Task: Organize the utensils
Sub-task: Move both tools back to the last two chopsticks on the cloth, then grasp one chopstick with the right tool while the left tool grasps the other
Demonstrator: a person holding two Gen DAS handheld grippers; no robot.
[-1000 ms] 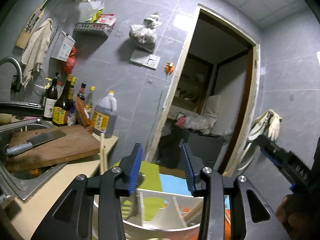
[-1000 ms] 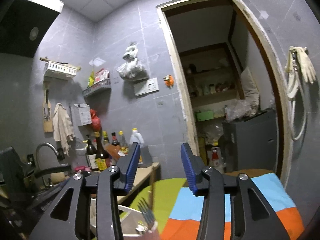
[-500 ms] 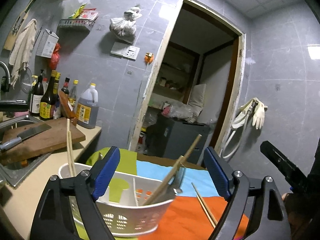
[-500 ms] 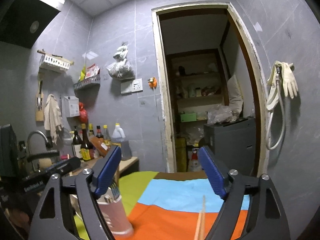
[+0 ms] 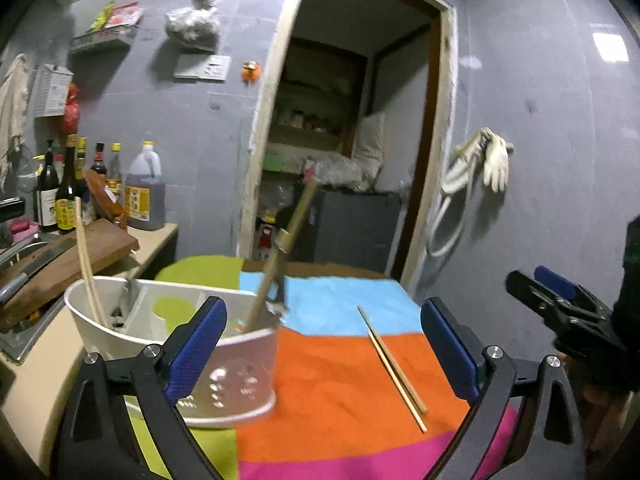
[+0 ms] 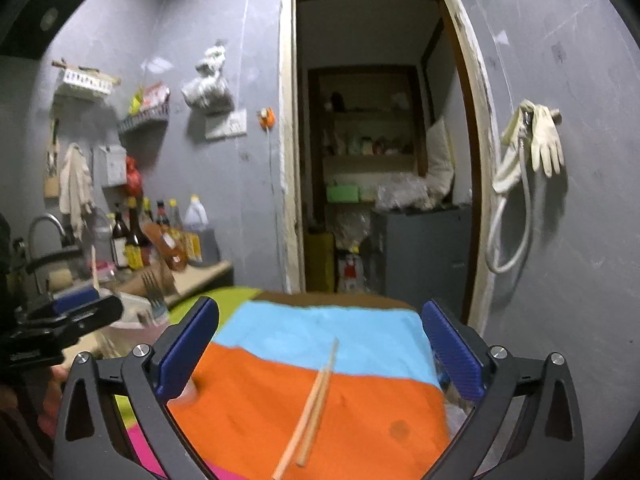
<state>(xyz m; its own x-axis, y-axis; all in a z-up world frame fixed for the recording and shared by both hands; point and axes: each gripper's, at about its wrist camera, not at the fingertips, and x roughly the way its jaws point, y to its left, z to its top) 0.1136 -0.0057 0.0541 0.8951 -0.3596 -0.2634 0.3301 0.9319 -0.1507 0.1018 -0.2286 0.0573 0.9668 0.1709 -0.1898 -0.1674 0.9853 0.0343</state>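
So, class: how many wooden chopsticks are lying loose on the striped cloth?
2: a pair of wooden chopsticks lying side by side on the orange stripe, tips reaching the blue one. Others stand in the white plastic utensil basket, not counted.

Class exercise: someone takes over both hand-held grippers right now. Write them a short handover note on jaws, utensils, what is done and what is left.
Left gripper: jaws opening, nothing gripped; the white utensil holder sits just ahead of its left jaw.
Right gripper: jaws opening, empty.
Done: chopsticks, a fork and a wooden-handled utensil stand in the holder.
Left: a pair of chopsticks lies loose on the striped cloth, between the right jaws' line. Probably pick it up and put it in the holder.
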